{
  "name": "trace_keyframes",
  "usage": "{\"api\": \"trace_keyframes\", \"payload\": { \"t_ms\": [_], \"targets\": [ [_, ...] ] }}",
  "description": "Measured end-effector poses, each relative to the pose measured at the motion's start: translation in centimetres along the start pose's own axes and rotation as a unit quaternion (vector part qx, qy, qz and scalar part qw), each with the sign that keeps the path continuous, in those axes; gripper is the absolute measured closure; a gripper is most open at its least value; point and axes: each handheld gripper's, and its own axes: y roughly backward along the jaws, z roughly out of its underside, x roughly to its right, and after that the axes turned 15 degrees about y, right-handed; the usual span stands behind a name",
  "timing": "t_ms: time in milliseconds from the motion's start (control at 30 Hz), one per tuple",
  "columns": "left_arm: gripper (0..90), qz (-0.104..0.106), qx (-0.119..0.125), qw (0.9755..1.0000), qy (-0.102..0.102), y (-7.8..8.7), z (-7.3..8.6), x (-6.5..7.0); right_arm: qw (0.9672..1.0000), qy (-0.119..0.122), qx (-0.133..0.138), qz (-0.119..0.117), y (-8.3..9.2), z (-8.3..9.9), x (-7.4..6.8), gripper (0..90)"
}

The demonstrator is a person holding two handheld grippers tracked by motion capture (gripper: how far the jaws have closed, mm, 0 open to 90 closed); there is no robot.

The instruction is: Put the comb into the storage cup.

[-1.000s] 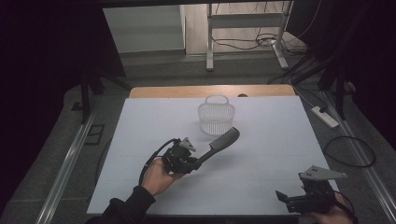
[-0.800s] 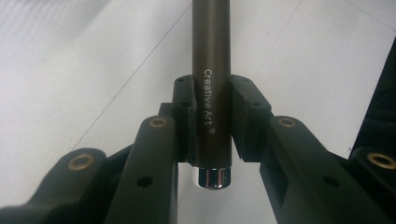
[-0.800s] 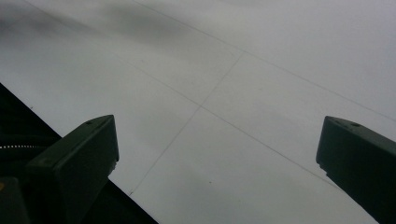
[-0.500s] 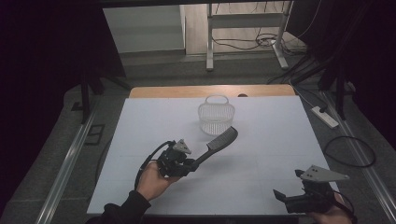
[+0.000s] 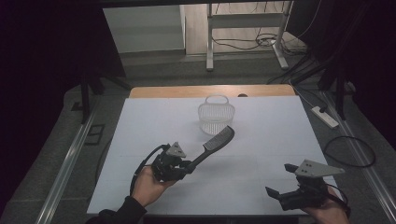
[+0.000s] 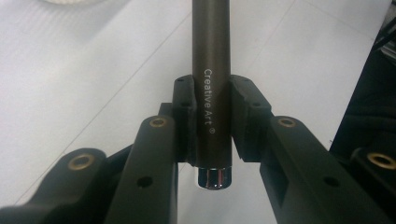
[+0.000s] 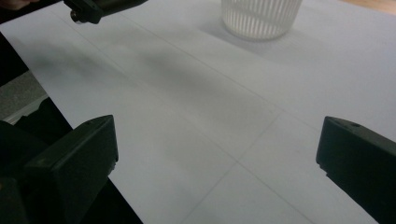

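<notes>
On the white table (image 5: 140,140), the basket (image 5: 215,119) stands alone at upper centre. The brush (image 5: 212,147), clamped in the left gripper (image 5: 184,165), slants up across the middle, its head just below the basket. Bare sheet lies wide at upper left, right and lower centre. The right gripper (image 5: 275,193) sits at lower right, well apart.

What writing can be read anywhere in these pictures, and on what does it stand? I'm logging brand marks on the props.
"Creative Art ®" - white letters running along the dark handle of the brush, which the left tongs clamp near its shiny end cap.
Nothing else is readable: the white basket, the white table cover and the right tongs show no lettering.
</notes>
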Motion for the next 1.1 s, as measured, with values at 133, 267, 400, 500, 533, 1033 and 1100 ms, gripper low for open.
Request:
{"api": "trace_keyframes", "payload": {
  "t_ms": [133,267,400,500,533,1033,1100],
  "targets": [
    [72.8,-0.003,0.01,0.9999,0.003,0.2,0.3,0.1,0.9999,-0.005,0.012,-0.007,-0.4,-0.7,0.3,0.0],
    [72.8,-0.003,0.015,0.9999,0.003,0.4,0.4,0.2,0.9989,-0.029,0.027,-0.026,-1.0,-1.4,0.7,0.0],
    [72.8,-0.003,0.023,0.9997,0.001,0.4,0.3,0.2,0.9987,-0.027,0.02,-0.037,-2.1,-2.3,0.7,0.0],
    [72.8,-0.003,0.027,0.9996,0.0,0.4,0.3,0.3,0.9983,-0.03,0.023,-0.044,-2.5,-2.5,0.8,0.0],
    [72.8,-0.004,0.028,0.9996,-0.003,0.4,0.3,0.3,0.9981,-0.034,0.024,-0.045,-2.7,-2.6,0.8,0.0],
    [72.8,0.002,0.047,0.9988,-0.013,0.3,0.2,0.6,0.9916,-0.094,0.034,-0.083,-5.5,-4.1,2.2,0.0],
    [72.8,0.003,0.05,0.9987,-0.013,0.3,0.2,0.7,0.9907,-0.097,0.039,-0.087,-5.8,-4.3,2.4,0.0]
  ]
}}
